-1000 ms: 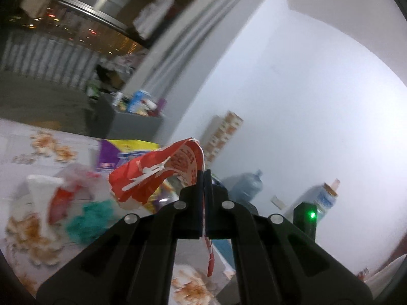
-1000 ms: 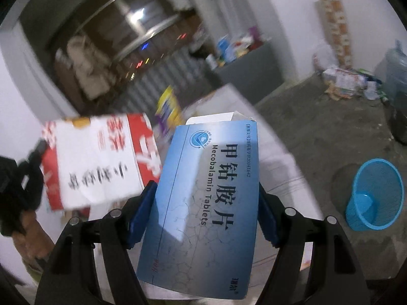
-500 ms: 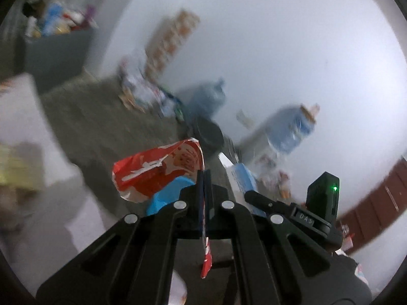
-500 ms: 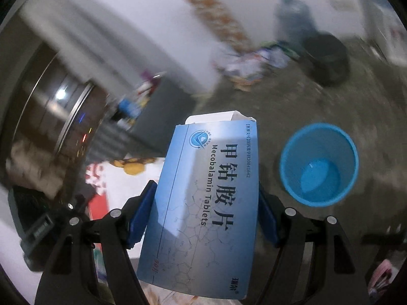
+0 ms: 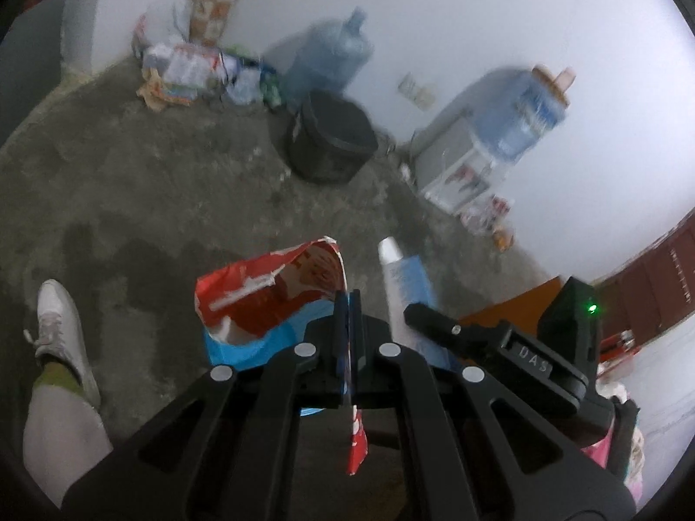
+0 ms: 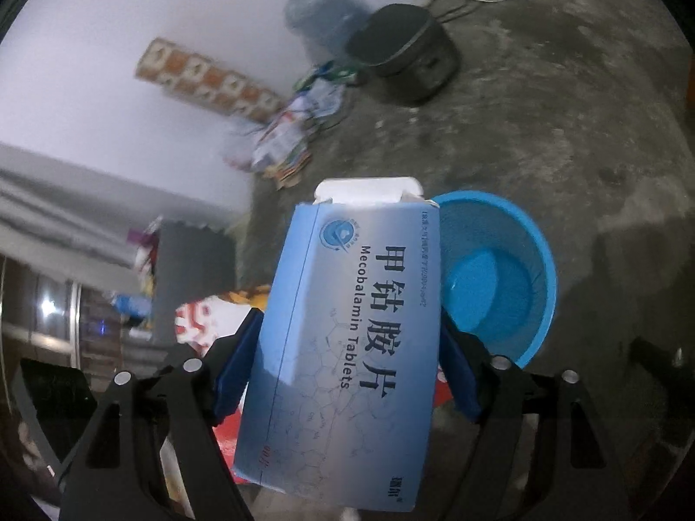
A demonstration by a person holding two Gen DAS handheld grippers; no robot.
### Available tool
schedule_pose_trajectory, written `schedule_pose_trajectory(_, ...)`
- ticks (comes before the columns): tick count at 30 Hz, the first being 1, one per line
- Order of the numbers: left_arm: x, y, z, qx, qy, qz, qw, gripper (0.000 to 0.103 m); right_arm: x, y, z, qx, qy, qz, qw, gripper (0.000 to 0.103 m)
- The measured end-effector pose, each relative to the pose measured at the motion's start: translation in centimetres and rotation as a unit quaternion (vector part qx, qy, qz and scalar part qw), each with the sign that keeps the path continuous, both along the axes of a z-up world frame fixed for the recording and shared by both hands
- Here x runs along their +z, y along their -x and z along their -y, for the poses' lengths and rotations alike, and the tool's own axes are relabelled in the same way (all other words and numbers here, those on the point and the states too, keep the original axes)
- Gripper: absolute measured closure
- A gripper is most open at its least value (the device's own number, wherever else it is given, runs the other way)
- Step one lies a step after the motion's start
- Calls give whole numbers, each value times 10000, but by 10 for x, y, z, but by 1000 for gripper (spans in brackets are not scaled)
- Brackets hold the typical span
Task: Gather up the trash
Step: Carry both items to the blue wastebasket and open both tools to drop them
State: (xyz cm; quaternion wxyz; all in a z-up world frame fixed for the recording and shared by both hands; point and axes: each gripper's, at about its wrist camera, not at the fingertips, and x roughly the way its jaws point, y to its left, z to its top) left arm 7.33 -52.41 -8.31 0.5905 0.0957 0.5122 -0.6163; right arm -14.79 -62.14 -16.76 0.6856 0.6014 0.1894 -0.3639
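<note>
My left gripper (image 5: pixel 347 304) is shut on a crumpled red and white wrapper (image 5: pixel 269 295) and holds it above the blue waste basket (image 5: pixel 243 349), which shows just under the wrapper. My right gripper (image 6: pixel 347 338) is shut on a blue tablet box (image 6: pixel 347 330), upright between its pads. The blue basket (image 6: pixel 525 234) sits on the floor just right of and below the box. In the left wrist view the right gripper (image 5: pixel 491 338) and the box (image 5: pixel 406 278) are close on the right. The red wrapper (image 6: pixel 195 317) shows left of the box.
Bare concrete floor. A black pot (image 5: pixel 332 139), a large water bottle (image 5: pixel 330 56) and a heap of litter (image 5: pixel 191 69) stand by the white wall. A water dispenser (image 5: pixel 486 152) is at the right. The person's leg and white shoe (image 5: pixel 61 334) are at the left.
Both grippers have swung away from the table toward the floor. The blue basket has come closer and now lies just beneath the held wrapper and box.
</note>
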Motion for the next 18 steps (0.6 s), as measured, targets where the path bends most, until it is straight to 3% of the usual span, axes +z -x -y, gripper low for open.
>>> schedule_pose_trajectory(1, -13, 1, 10, -28, -164, 15, 9999, 90, -12, -1, 7, -29, -55, -80, 9999, 25)
schedule_pose_trajectory(2, -23, 2, 17, 3, -275, 17, 9996, 75, -27, -1, 15, -78, -139, -225, 9996, 22)
schedule_pose_trajectory(3, -33, 1, 22, 84, -407, 17, 9991, 70, -37, 2, 19, -100, -206, -311, 9993, 22)
schedule_pose_trajectory(8, -47, -13, 14, 353, -442, -175, 9982, 69, -72, 9, 26, -156, -390, -647, 9970, 22)
schedule_pose_trajectory(13, -30, -25, 1, 631, -265, 34, 9976, 69, -66, 14, 16, -123, -303, -695, 9970, 22)
schedule_pose_trajectory(18, 17, -16, -35, 590, 27, 541, 9968, 68, -24, 8, -6, 110, 242, -846, 9961, 22)
